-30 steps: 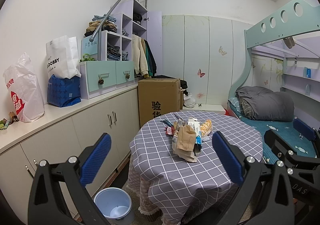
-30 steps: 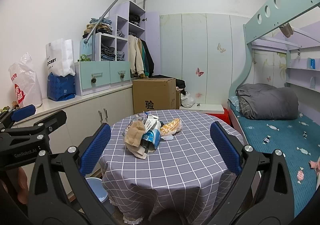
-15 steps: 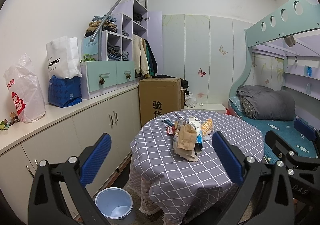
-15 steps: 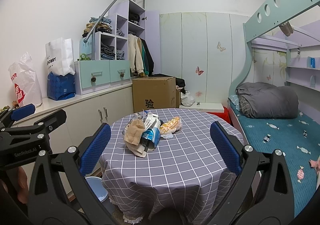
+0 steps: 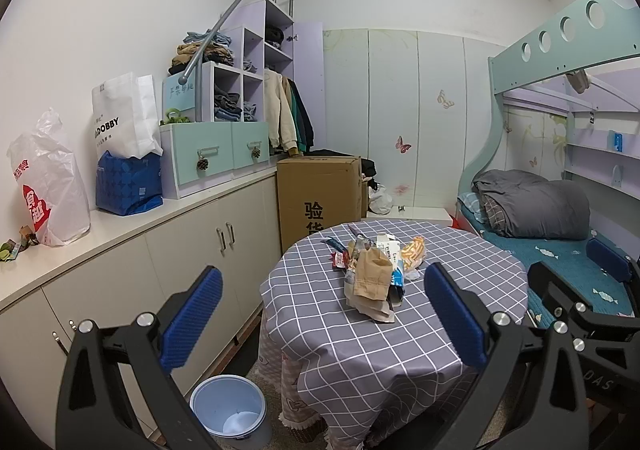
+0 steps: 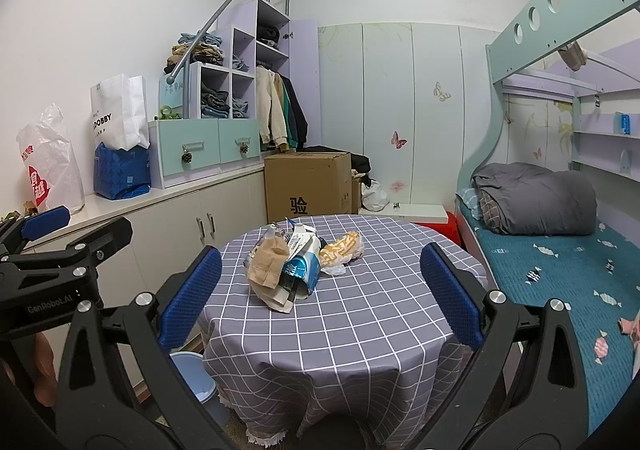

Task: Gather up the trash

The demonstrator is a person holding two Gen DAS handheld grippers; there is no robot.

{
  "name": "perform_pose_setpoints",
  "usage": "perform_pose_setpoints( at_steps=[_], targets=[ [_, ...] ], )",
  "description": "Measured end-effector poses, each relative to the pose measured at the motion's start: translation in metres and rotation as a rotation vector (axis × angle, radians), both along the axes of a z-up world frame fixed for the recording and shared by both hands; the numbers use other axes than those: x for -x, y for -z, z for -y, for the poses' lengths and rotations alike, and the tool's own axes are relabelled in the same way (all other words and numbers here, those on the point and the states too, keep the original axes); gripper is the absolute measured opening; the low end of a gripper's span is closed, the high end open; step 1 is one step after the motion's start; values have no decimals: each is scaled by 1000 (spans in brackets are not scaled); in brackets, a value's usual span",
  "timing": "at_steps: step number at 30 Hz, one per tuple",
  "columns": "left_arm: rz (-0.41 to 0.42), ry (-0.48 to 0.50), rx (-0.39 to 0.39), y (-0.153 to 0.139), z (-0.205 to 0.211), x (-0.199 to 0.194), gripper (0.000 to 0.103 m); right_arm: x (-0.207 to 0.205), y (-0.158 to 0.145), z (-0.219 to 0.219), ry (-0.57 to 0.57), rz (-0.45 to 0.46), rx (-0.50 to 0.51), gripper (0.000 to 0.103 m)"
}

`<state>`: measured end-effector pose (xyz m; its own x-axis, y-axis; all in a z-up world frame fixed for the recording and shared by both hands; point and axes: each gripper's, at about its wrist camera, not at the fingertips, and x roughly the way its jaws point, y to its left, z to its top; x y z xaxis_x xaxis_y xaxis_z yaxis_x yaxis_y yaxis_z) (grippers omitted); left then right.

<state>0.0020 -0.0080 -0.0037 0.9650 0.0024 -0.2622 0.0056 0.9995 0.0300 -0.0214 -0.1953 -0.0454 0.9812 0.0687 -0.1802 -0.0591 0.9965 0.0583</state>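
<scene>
A heap of trash (image 5: pixel 374 270) lies on a round table with a grey checked cloth (image 5: pixel 360 346): a brown paper bag, wrappers, a blue pack and an orange snack bag (image 6: pixel 342 252). The heap also shows in the right wrist view (image 6: pixel 286 270). A light blue bin (image 5: pixel 228 416) stands on the floor left of the table; its rim shows in the right wrist view (image 6: pixel 192 370). My left gripper (image 5: pixel 324 314) is open and empty, short of the table. My right gripper (image 6: pixel 318 298) is open and empty, also short of the heap.
White cabinets (image 5: pixel 132 258) with bags and drawer units run along the left wall. A cardboard box (image 5: pixel 320 197) stands behind the table. A bunk bed (image 6: pixel 560 250) with a grey duvet fills the right side. The other gripper (image 6: pixel 52 250) shows at the left.
Both grippers have edged slightly forward and down towards the table; more of the bin shows in the left wrist view. The jaws stay open and the trash has not moved.
</scene>
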Motion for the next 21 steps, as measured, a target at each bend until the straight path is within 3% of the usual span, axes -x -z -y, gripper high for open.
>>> perform_pose_setpoints(
  at_steps=[21],
  targets=[
    [-1,0,-2,1,1,0,99,-1,3,1,0,-3,1,97]
  ],
)
